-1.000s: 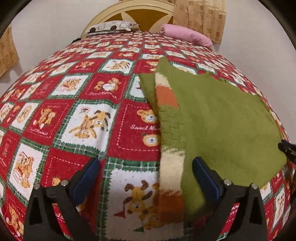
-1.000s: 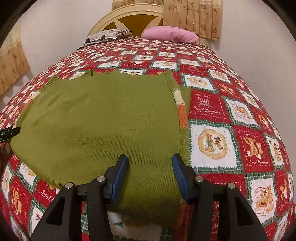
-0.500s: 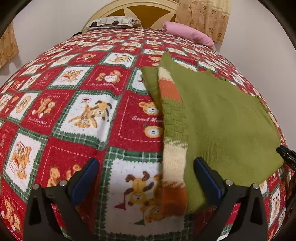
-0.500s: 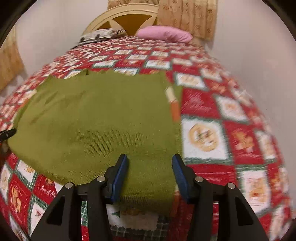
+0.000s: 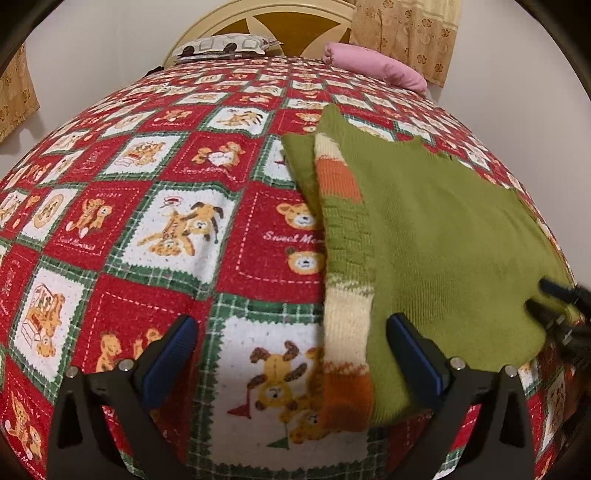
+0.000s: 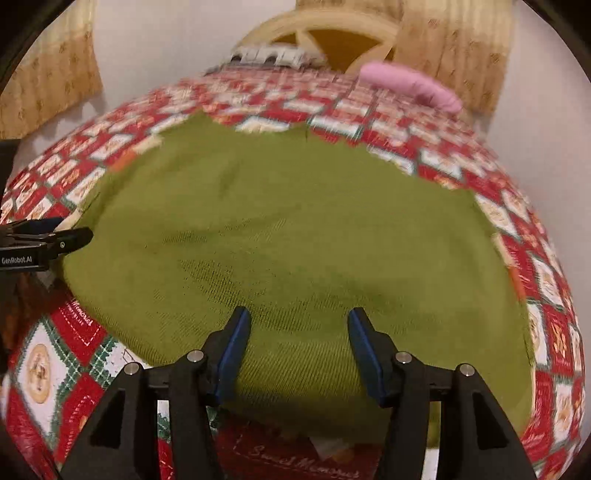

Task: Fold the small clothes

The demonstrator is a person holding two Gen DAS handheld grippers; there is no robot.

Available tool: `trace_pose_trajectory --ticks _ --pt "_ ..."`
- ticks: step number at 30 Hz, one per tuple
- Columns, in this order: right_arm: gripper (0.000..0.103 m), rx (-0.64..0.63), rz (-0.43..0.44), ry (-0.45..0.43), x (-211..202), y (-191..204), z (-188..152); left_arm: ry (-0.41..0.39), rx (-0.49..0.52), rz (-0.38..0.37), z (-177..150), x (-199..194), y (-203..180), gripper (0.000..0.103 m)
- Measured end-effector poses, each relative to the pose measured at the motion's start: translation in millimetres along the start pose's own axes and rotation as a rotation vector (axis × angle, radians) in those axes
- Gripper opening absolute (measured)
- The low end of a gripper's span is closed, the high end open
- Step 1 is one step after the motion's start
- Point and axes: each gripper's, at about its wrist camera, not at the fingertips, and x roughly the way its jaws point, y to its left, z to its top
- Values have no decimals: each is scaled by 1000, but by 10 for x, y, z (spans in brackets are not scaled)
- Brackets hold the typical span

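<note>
Sweater (image 5: 436, 236) first, in your left wrist view: the green knit lies flat on the bed (image 5: 155, 221), filling the frame from about 1 to 5 o'clock. Its striped sleeve (image 5: 343, 280), cream, orange and green, runs along the garment's left edge from 12 toward 6 o'clock and seems to sit partly under the green body panel, so I judge 1 side fold to be in place. The long axis runs from your near edge away toward the headboard (image 5: 295, 29). Your left claw (image 5: 291, 343) hangs over the quilt with its jaws wide apart and nothing between them; the right-hand finger sits just above the sweater's near corner, the other over bare quilt. At 4 o'clock the tip of your right claw (image 5: 561, 295) shows, blurred, at the sweater's far side edge.

In your right wrist view, blurred by motion, the sweater (image 6: 295, 240) spreads across the whole middle as 1 broad green panel, with the neckline at 12 o'clock. Your right claw (image 6: 299, 350) is apart and empty, low over the near hem. Your left claw (image 6: 55, 238) shows at 9 o'clock beside the edge.

Judging by this, the other side and the final cross fold are left to do.
</note>
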Motion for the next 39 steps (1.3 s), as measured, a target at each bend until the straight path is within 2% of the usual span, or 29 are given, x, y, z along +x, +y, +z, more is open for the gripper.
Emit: trace_pose_trajectory --ticks 5,10,13,15,18,24,32,35,39 --pt "57 65 50 -3 -75 -103 -128 4 -11 -14 -20 -10 16 103" --pt "58 49 31 2 -44 -72 -101 9 -8 -14 -20 -6 16 103" --pt "65 73 43 0 -36 -100 -87 13 -16 -24 -15 -10 34 103" --pt "73 94 49 4 -33 -154 -101 11 -10 -15 -18 -19 15 103" --pt "74 103 56 10 -17 -169 -105 7 1 -4 -17 -25 -11 103" --pt "74 75 7 -35 -171 -110 -65 -2 23 -8 -2 -93 -18 103" --pt "75 11 -6 -100 -390 136 -5 -8 82 -22 52 -200 -13 103" --pt "75 -75 -31 -139 -467 377 36 -13 95 -26 94 -220 -21 103" --pt "75 -181 -59 -171 -514 628 43 -59 93 -26 179 -307 18 103"
